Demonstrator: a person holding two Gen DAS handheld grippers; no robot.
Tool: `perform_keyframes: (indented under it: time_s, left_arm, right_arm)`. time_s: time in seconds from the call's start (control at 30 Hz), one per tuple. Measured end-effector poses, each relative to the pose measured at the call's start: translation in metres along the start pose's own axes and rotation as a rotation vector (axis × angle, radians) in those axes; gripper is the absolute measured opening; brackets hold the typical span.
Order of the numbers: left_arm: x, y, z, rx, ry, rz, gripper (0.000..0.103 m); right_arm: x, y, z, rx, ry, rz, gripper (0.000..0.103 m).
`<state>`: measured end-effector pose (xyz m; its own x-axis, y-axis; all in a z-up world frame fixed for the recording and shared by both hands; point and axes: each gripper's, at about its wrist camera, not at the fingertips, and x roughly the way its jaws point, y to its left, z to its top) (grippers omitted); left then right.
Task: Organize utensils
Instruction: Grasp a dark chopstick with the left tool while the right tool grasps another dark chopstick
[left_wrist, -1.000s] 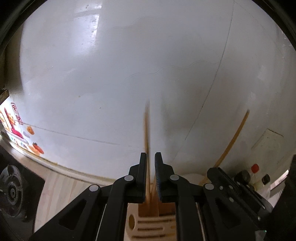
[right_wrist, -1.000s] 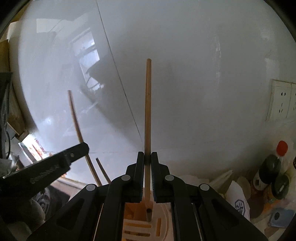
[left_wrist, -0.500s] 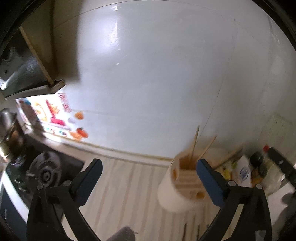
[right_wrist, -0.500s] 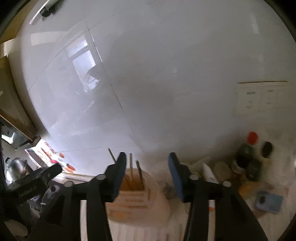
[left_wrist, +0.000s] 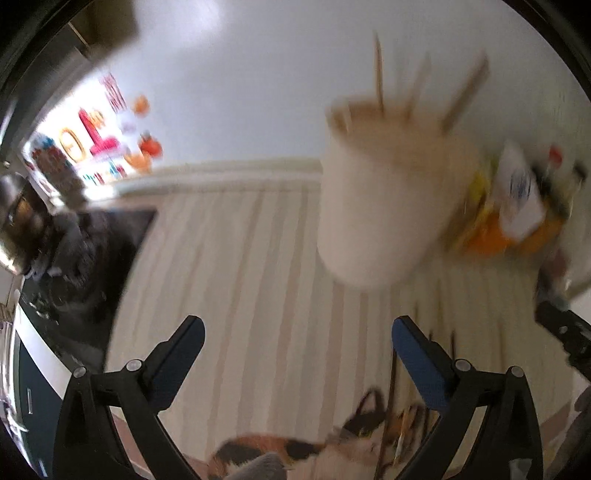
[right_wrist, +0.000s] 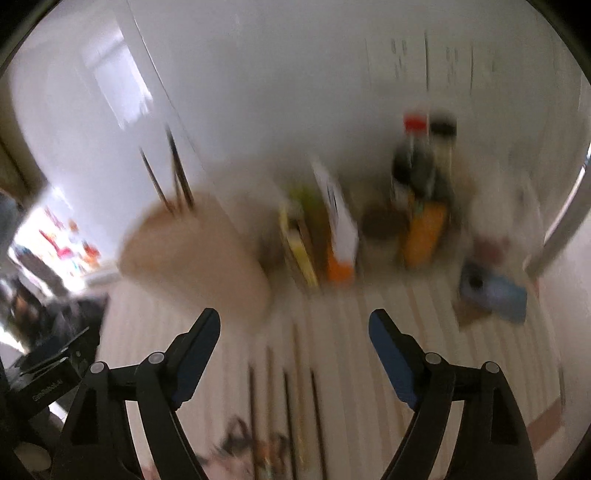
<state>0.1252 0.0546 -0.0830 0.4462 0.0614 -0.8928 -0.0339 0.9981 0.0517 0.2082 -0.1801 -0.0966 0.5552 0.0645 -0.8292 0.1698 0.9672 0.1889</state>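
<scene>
Both grippers — left (left_wrist: 297, 334), right (right_wrist: 293, 328) — spread and empty, chopsticks (right_wrist: 288, 398) on the counter (left_wrist: 258, 258) below

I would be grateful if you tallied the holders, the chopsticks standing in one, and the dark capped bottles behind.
Round beige utensil holder: 1
Wooden chopsticks standing in it: 3
Dark bottles, one red-capped, one black-capped: 2
Total: 6
Loose chopsticks on the counter are too blurred to count.
</scene>
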Motion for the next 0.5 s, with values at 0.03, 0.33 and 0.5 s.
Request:
perform_keyframes:
  time_s: [0.03, 0.33, 0.5]
  left_arm:
    - [0.012, -0.006, -0.009, 0.014, 0.036, 0.005, 0.103]
    - [0.081, -0.042, -0.061, 0.067, 0.26, -0.062, 0.095]
    - [0.094, -0.059, -0.064, 0.078, 0.3, -0.128, 0.077]
  right_arm:
    - [0.013, -0.005, -0.011, -0.004, 0.049, -0.012, 0.084]
    - [0.125, -0.024, -0.11, -0.072, 0.443, -0.072, 0.045]
    - [0.143, -0.026, -0.141, -0.152, 0.489, -0.121, 0.021]
